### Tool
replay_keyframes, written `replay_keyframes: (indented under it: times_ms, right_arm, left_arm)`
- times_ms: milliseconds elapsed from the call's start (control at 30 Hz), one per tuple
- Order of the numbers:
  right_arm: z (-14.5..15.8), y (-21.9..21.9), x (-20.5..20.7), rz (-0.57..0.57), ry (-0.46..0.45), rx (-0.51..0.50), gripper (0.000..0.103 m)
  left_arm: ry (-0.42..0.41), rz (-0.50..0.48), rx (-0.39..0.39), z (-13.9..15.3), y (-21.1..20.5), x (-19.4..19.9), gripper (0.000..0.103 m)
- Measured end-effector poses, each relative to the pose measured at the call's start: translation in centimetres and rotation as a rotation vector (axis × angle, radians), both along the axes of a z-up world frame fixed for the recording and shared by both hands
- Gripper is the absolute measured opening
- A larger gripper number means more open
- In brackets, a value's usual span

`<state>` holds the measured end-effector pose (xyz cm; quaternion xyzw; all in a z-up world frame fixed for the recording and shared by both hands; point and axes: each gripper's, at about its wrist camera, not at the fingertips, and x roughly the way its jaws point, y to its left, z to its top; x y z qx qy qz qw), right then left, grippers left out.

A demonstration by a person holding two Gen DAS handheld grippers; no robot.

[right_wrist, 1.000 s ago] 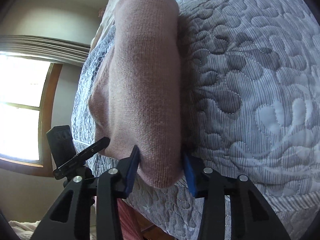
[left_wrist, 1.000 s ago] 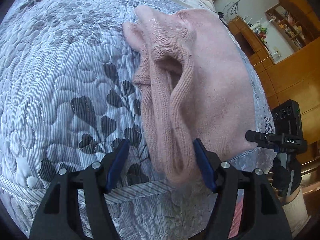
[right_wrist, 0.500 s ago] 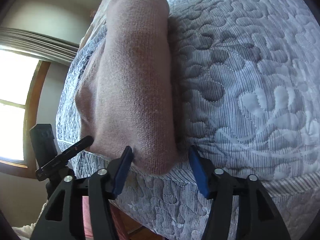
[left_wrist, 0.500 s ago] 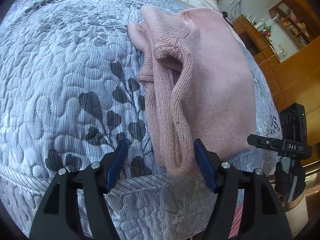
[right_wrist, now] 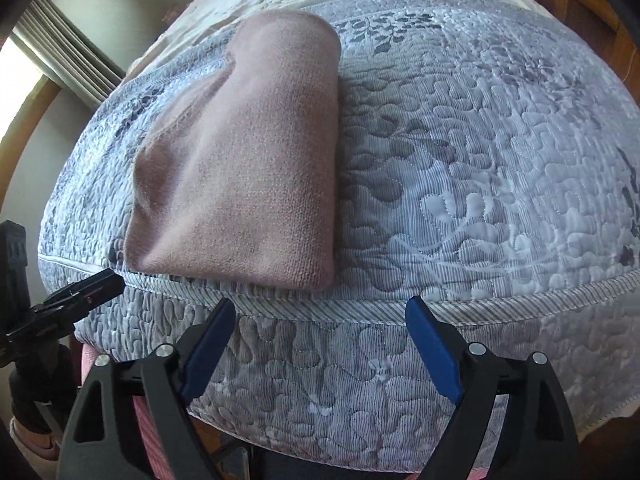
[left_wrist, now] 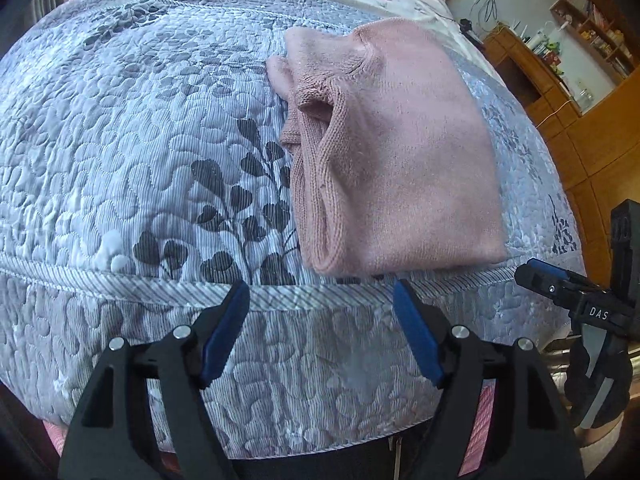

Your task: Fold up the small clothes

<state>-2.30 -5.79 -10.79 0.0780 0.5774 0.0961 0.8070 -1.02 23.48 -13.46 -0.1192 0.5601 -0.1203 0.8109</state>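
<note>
My left gripper (left_wrist: 322, 320) and right gripper (right_wrist: 320, 338), jaws spread and empty, hover off the near edge of the grey quilted bedspread (left_wrist: 120, 160), where the folded pink knit garment (left_wrist: 400, 160) lies, soft, light, best pinched at its near corners.

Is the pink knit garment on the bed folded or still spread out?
Folded. The pink knit garment lies as a compact rectangle on the quilt, with stacked layers visible along its left edge.
</note>
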Motion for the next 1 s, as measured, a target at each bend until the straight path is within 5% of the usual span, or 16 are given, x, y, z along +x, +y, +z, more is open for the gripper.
replay_keyframes:
  times_ms: [600, 1000]
  right_arm:
    - [4.7, 3.1, -3.2, 0.007, -0.088, -0.181, 0.099]
    - [7.2, 3.3, -4.6, -0.002, -0.125, -0.151, 0.099]
  left_arm:
    - [-0.037, 0.016, 0.098, 4.6, -0.7, -3.8, 0.081]
    - [-0.083, 0.017, 0.105, 7.4, -0.9, -5.8, 0.082]
